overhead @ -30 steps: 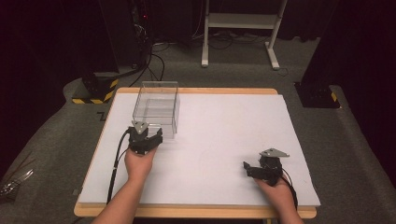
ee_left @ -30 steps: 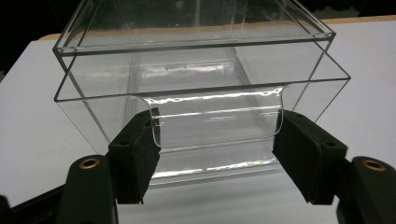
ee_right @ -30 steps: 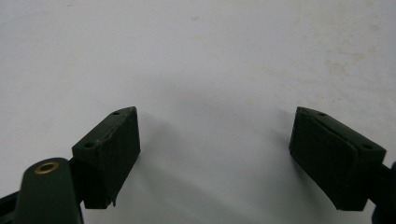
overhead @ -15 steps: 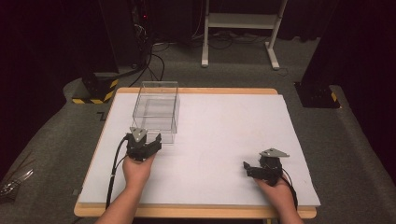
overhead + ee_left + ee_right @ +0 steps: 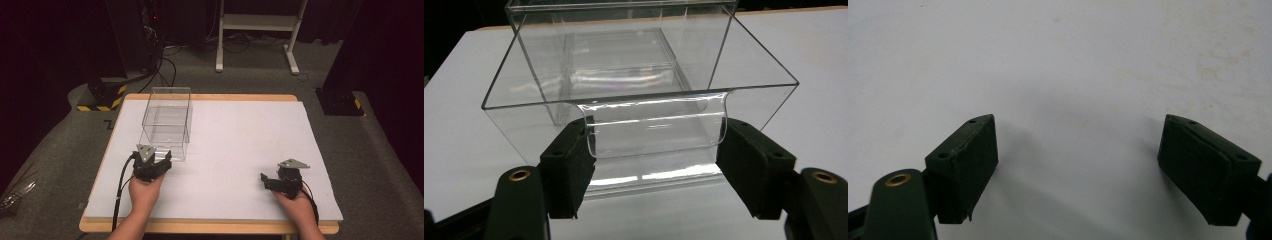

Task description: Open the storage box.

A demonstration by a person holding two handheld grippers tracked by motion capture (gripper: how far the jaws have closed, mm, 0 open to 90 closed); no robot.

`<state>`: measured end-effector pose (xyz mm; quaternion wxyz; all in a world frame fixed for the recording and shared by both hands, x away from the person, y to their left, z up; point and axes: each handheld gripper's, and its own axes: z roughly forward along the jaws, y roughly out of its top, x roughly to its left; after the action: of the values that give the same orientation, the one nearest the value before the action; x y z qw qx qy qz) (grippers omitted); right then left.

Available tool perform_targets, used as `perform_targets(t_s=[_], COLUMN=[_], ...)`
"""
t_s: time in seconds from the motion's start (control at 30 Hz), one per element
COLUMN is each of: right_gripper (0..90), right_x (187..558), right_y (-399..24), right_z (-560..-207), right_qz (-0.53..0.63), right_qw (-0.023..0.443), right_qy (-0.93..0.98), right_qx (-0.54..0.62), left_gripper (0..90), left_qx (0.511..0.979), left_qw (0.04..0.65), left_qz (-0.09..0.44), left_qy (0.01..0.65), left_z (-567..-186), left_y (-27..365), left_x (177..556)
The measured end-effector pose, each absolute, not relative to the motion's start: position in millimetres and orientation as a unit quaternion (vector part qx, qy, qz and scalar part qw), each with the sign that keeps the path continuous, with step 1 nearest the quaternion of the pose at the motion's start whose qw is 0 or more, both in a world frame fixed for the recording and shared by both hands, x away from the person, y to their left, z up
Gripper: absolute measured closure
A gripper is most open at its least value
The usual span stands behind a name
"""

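Clear plastic box [image 5: 167,122]: open-topped, nothing inside, standing upright on the left part of the white table [image 5: 240,130]; curved lip on its near wall. Your left gripper [image 5: 656,165]: jaws spread wide, one either side of that lip, just beside the wall; contact cannot be told. Your right gripper [image 5: 1078,170]: jaws spread wide, holding nothing, over bare tabletop well apart from the box.

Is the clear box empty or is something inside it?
Empty: through the clear box walls only its bare floor and the white table show.
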<state>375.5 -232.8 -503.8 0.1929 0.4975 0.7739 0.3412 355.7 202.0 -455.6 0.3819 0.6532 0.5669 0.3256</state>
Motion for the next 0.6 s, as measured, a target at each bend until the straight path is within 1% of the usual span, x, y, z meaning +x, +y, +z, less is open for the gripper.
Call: perform_targets(t_s=[0.6], right_gripper=[16.2], right_x=[375.5], right_y=[-232.9], right_z=[-503.9], right_qz=[0.342], right_qw=[0.193], right_qy=[0.773], right_qx=[0.498], left_gripper=[32.6], left_qx=[0.652], left_qw=[0.383], left_qz=[0.330], left_qy=[0.565], left_z=[-460.0], left_y=[200.1], left_x=[330.0])
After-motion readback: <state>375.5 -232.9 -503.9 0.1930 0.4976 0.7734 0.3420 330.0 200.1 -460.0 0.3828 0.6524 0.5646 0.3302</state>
